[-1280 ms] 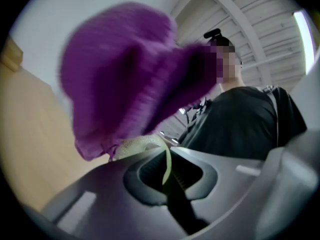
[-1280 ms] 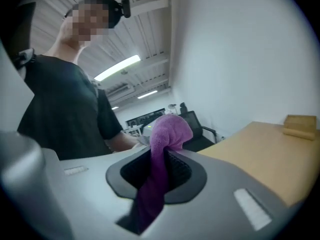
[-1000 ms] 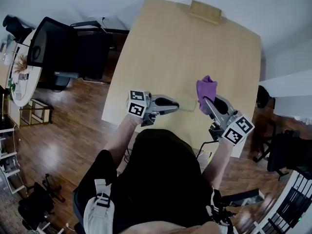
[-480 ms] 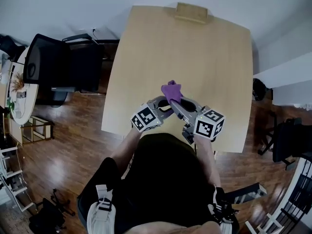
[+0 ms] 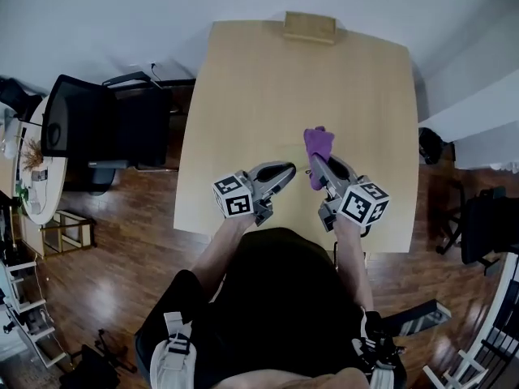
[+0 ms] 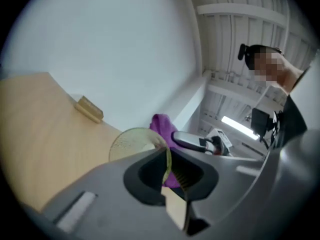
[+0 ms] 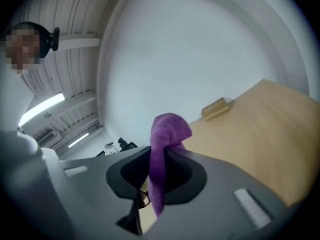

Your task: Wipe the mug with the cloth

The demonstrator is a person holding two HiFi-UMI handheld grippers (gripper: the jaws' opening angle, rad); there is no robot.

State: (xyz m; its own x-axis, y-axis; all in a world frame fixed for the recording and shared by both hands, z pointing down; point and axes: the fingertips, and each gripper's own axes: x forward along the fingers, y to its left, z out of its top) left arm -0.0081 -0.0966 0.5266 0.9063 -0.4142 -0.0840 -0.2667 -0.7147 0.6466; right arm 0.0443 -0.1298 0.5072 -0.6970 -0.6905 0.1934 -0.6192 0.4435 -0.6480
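Over the worktop, jaws of the left gripper pinch the mug by its rim, jaws of the right gripper pinch the cloth close by; wiping seems mid-step, so next the cloth must meet the mug.

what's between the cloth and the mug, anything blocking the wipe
Nothing visible stands between them. The left gripper grips the mug by its wall, the right gripper grips the purple cloth, and from the left gripper view the cloth sits right behind the mug's rim.
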